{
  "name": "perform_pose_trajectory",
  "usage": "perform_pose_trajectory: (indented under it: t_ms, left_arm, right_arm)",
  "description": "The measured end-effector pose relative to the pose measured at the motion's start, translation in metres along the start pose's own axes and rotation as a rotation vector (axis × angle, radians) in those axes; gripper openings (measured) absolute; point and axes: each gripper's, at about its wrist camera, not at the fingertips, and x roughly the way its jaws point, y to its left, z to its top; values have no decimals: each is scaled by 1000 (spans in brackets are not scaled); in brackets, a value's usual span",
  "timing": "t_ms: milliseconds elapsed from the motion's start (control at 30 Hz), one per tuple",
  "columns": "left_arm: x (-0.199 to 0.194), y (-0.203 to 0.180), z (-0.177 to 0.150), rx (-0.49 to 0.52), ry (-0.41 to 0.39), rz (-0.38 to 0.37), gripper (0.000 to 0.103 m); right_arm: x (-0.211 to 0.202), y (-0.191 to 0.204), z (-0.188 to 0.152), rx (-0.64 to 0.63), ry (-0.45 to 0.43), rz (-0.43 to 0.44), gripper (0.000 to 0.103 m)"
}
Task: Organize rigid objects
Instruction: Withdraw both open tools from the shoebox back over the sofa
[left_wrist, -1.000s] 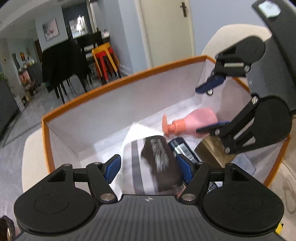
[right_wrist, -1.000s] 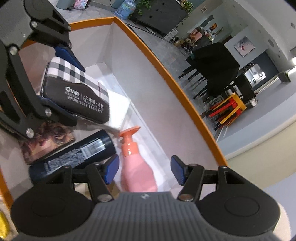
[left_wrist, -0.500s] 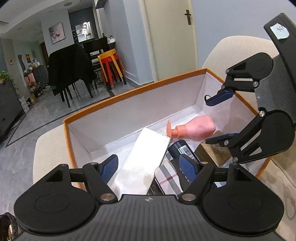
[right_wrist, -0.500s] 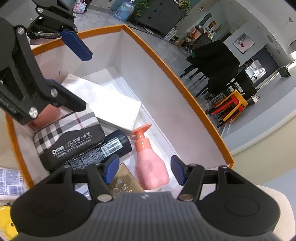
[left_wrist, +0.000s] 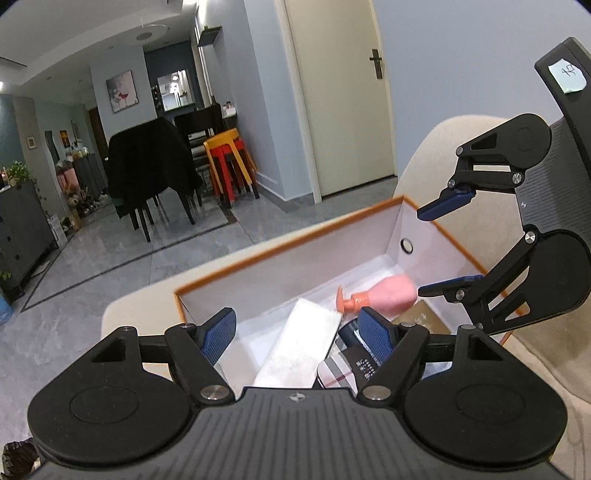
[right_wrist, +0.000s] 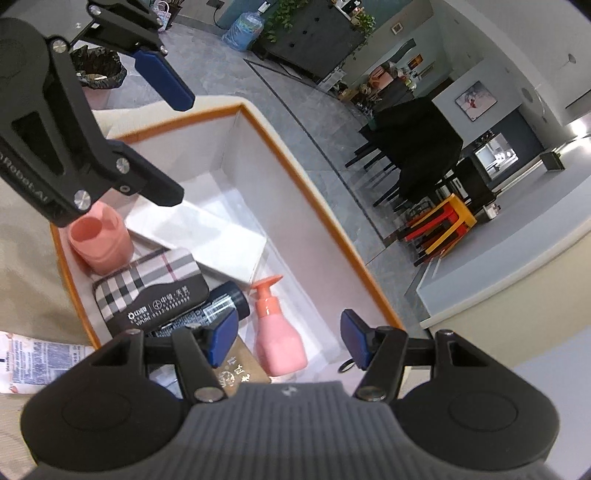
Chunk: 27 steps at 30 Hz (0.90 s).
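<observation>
An orange-rimmed white box (right_wrist: 314, 206) sits on a beige sofa. Inside lie a plaid-and-black case (right_wrist: 147, 291), a white flat box (right_wrist: 207, 236), a dark blue bottle (right_wrist: 218, 306), a pink pump bottle (right_wrist: 277, 332), a pink cup (right_wrist: 101, 236) and a brown packet (right_wrist: 236, 369). My left gripper (left_wrist: 301, 328) is open and empty above the box's near end; the case (left_wrist: 343, 365) lies below it. My right gripper (right_wrist: 288, 334) is open and empty above the pump bottle; it also shows in the left wrist view (left_wrist: 439, 251).
A printed sachet (right_wrist: 37, 362) lies on the sofa outside the box. Beyond the sofa is grey tiled floor with a dark dining chair (left_wrist: 147, 177), red and yellow stools (left_wrist: 229, 162) and a closed door (left_wrist: 340, 92). A bin with a black bag (right_wrist: 98, 68) stands nearby.
My left gripper released the plaid case into the box and rose back, empty. My right gripper also drew up and away from the box.
</observation>
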Motion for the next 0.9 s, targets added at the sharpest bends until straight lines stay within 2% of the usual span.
perform_pose_trajectory:
  t_ms: [467,900]
  left_arm:
    - [-62,3,33,29,-111,28,89]
    - [-133,5,44,3,-253,12,95]
  right_arm:
    - [-73,1,30,-27,-38,-49,61]
    - [-172,4,50,76,-102,-118,66]
